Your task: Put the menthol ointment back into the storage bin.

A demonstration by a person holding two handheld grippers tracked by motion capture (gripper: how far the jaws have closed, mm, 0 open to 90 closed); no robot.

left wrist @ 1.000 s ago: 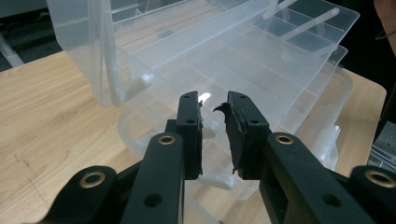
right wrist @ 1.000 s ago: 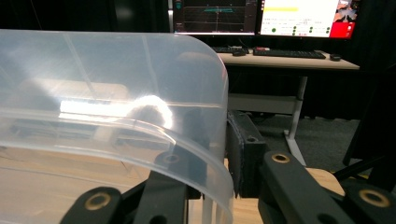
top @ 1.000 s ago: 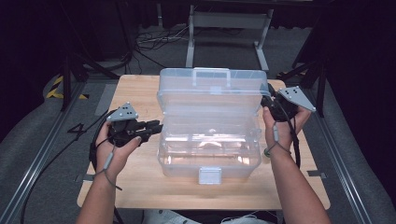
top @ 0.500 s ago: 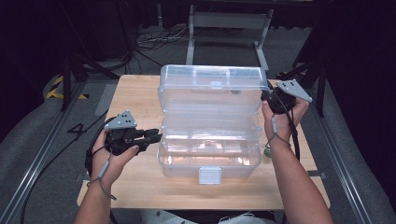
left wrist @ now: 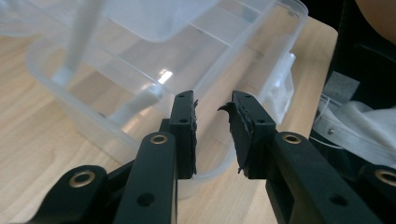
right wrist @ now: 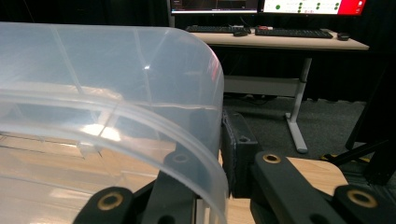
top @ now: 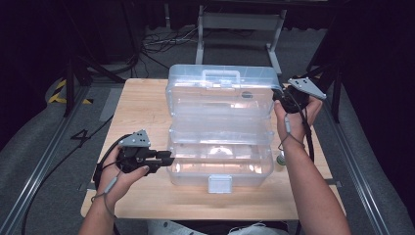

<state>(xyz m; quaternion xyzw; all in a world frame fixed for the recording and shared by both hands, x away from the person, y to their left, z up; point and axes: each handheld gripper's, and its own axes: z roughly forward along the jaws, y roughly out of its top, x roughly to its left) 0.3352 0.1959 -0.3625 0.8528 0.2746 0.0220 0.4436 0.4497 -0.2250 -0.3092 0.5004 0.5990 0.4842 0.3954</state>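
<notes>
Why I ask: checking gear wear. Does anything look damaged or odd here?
Yes. In the left gripper view, the left gripper's right rubber pad looks torn and peeling at its tip. The clear plastic box looks intact.

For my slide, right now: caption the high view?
Right tongs grip the clear box's raised lid; left tongs open beside its base.

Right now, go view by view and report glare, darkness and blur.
High view: bright glare patches on the clear plastic box, surroundings dark. Left gripper view: a small glint on the box wall, its near jaws slightly soft. Right gripper view: the box lid hazy with highlights, monitors bright.
</notes>
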